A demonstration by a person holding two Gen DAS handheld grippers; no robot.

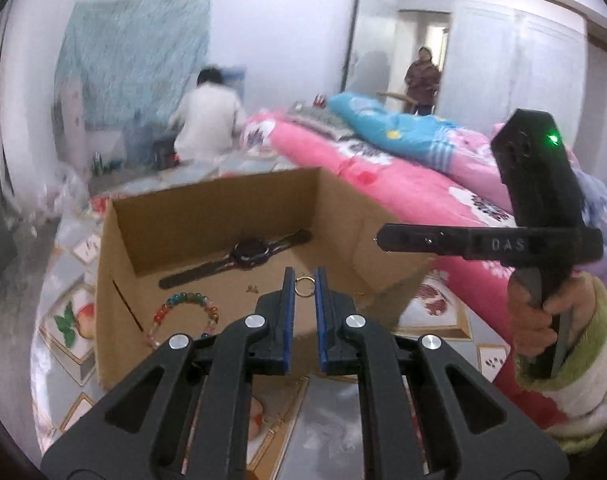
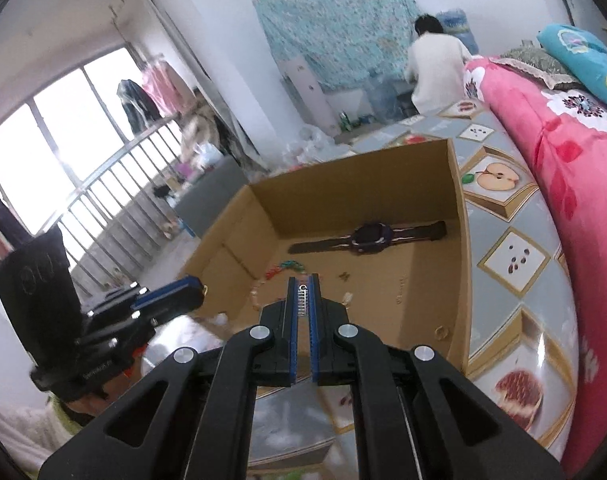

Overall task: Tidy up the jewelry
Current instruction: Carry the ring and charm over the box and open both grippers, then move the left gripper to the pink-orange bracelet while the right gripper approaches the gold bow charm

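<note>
An open cardboard box (image 1: 343, 208) stands on a patterned table. Inside lie a black watch (image 1: 247, 256), a coloured bead bracelet (image 1: 183, 308) and, in the right wrist view, a gold ring (image 2: 441, 333) near the front wall. My left gripper (image 1: 304, 285) hangs over the box, its jaws closed on a gold ring (image 1: 304, 286) at the tips. My right gripper (image 2: 302, 292) is over the box (image 2: 459, 240) too, shut on a small silver hair clip (image 2: 302, 300). The watch (image 2: 369, 238) and beads (image 2: 289, 267) lie beyond it.
A bed with pink and blue quilts (image 1: 403, 172) runs along the right of the table. The table carries a fruit-print cloth (image 2: 515, 260). A person in white (image 1: 207, 116) sits at the far wall, another stands in the doorway (image 1: 422, 80). A window railing (image 2: 103, 184) is at the left.
</note>
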